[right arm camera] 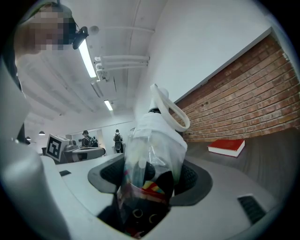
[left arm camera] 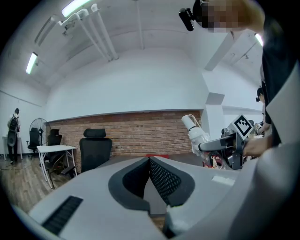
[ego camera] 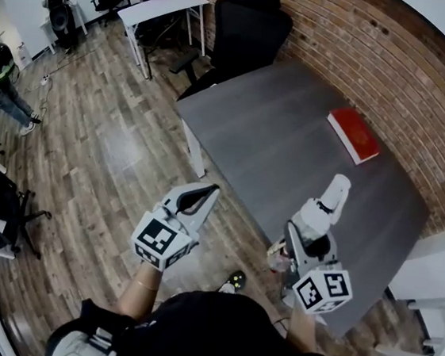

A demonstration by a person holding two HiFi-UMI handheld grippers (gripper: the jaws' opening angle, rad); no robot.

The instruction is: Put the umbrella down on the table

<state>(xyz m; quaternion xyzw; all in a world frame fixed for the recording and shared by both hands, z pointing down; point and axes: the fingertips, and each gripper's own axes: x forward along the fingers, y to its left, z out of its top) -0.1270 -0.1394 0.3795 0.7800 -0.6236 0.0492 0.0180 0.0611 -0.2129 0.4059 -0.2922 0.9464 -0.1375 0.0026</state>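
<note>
Gripping the sleeved umbrella (ego camera: 324, 207) in your right gripper (ego camera: 309, 237), you're holding it raised over the desk's (ego camera: 290, 141) near edge. Releasing here is risking it toppling and rolling off onto the floor. Your left gripper (ego camera: 203, 197) is hanging closed, empty, beyond the desk's left edge.

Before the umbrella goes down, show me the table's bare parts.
The table is bare from the office chair end to the right gripper holding the umbrella, and between the red book and the floor-side edge. Only that spot by the brick wall is taken.
</note>
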